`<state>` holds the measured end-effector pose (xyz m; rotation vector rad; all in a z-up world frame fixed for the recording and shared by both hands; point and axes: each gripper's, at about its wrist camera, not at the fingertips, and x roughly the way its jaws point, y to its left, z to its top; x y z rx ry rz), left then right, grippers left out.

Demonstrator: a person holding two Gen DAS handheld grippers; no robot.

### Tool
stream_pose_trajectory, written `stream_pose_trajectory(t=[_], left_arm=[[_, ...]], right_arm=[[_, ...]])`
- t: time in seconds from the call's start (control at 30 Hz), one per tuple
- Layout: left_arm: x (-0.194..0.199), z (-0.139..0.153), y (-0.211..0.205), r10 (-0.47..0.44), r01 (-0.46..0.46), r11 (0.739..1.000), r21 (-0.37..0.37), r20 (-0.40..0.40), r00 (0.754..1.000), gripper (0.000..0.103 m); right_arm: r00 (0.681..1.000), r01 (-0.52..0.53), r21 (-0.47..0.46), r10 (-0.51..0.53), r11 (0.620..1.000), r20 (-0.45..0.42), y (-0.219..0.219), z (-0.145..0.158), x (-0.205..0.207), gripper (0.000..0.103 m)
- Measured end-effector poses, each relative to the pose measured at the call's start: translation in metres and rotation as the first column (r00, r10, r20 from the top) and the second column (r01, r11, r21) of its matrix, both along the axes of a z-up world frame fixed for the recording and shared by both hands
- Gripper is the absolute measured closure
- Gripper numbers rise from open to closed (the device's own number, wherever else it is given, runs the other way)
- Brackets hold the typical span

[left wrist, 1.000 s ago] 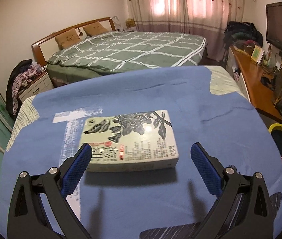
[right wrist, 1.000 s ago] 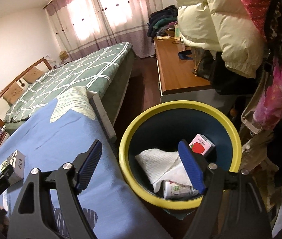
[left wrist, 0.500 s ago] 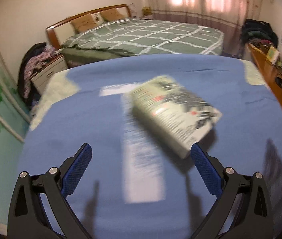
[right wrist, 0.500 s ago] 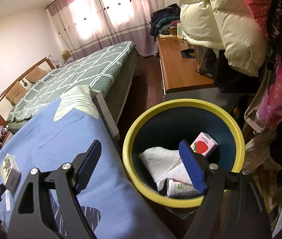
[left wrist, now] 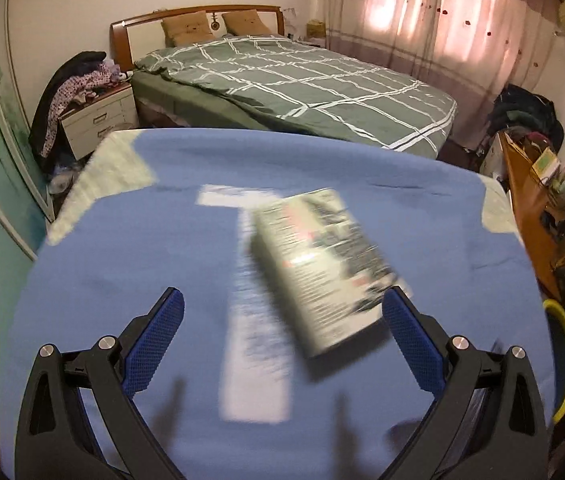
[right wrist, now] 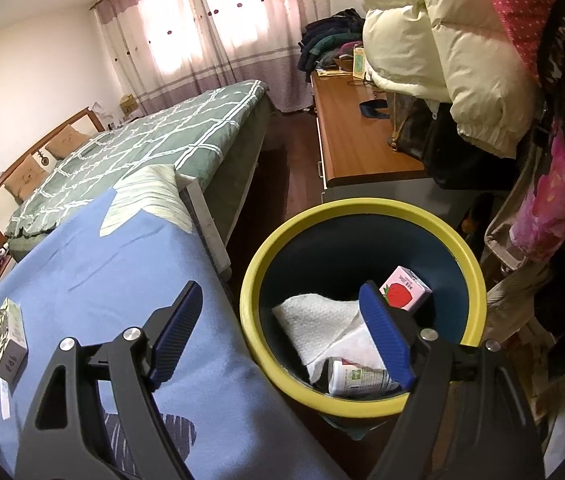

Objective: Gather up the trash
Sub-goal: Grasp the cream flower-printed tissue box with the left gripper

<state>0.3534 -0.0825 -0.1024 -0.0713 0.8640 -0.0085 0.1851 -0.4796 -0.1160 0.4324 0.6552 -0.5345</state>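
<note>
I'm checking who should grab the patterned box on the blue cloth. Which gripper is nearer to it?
Left. The left gripper is open right at the box, whose near end lies by its right-hand finger. The right gripper is open above the bin's rim.

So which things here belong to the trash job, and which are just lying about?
Job: green box on the blue cloth; yellow-rimmed bin holding strawberry carton, paper towel, can.
Lying about: bed, wooden dresser, cream jacket.

Green patterned box (left wrist: 322, 268) lies flat on blue cloth (left wrist: 142, 248).
</note>
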Motion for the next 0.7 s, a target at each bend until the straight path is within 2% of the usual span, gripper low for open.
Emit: stream_pose_trajectory(t=[0.13,0.27,0.33,0.47,0.53,0.6,0.7], left_arm=[[0.026,-0.009,-0.025,0.076,-0.076,0.997,0.006,-0.03,0.997,0.005],[0.048,-0.028,-0.027,0.151,-0.156,0.987,-0.032,-0.118,0.982,0.005],[0.057,-0.036,-0.029,0.17,-0.176,0.984,-0.028,-0.146,0.975,0.005],[0.065,-0.046,-0.034,0.176,-0.177,0.984,0.006,-0.141,0.974,0.005],[0.068,-0.05,-0.037,0.161,-0.161,0.987,0.007,-0.147,0.976,0.018],[0.069,-0.049,-0.04,0.143,-0.142,0.99,0.015,-0.137,0.98,0.023],[0.068,-0.049,-0.044,0.103,-0.102,0.995,0.018,-0.135,0.985,0.025]], right_arm=[[1.0,-0.016,0.01,0.015,1.0,0.008,0.001,0.0,-0.001,0.025],[0.999,-0.034,0.02,0.033,0.999,0.021,0.002,0.002,-0.001,0.025],[0.999,-0.041,0.026,0.04,0.999,0.027,0.002,0.003,-0.002,0.024],[0.998,-0.048,0.034,0.046,0.998,0.036,0.002,0.004,-0.002,0.024],[0.998,-0.049,0.036,0.048,0.998,0.039,0.001,0.005,-0.003,0.024],[0.998,-0.049,0.037,0.048,0.998,0.041,0.001,0.005,-0.003,0.024],[0.998,-0.046,0.033,0.045,0.998,0.04,0.002,0.005,-0.002,0.024]])
